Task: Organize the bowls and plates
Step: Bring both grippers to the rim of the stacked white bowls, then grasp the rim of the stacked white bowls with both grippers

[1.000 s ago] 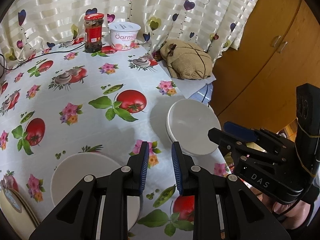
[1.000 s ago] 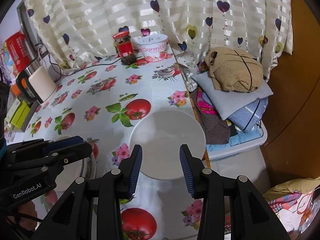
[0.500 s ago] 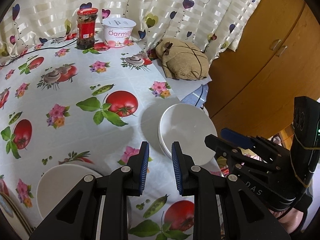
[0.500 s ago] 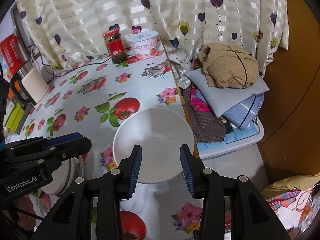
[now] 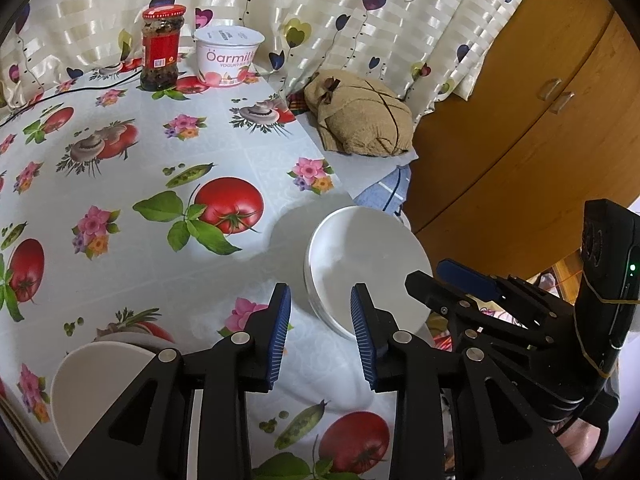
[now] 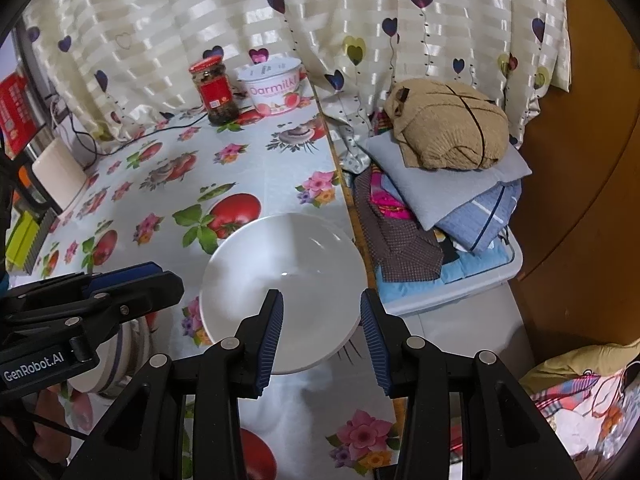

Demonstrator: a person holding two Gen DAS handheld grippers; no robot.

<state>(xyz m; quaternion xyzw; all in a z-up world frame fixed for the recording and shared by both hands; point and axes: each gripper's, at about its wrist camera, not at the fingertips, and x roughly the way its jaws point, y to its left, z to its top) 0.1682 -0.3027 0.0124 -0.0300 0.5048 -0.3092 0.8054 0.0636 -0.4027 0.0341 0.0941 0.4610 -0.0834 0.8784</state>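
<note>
- At the bench's [image 6: 280, 168] right edge: white bowl [image 6: 282, 292] sits close to the drop.
- Right tool [image 6: 322, 334] agape over its near rim; left tool [image 5: 320, 328] agape, empty.
- Risk: a nudge pushes it off.

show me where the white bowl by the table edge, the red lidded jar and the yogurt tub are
white bowl [image 6: 280, 280], right wrist view, on its inner floor.
red lidded jar [image 5: 160, 58], left wrist view, on its red label.
yogurt tub [image 5: 229, 58], left wrist view, on its printed side.
</note>
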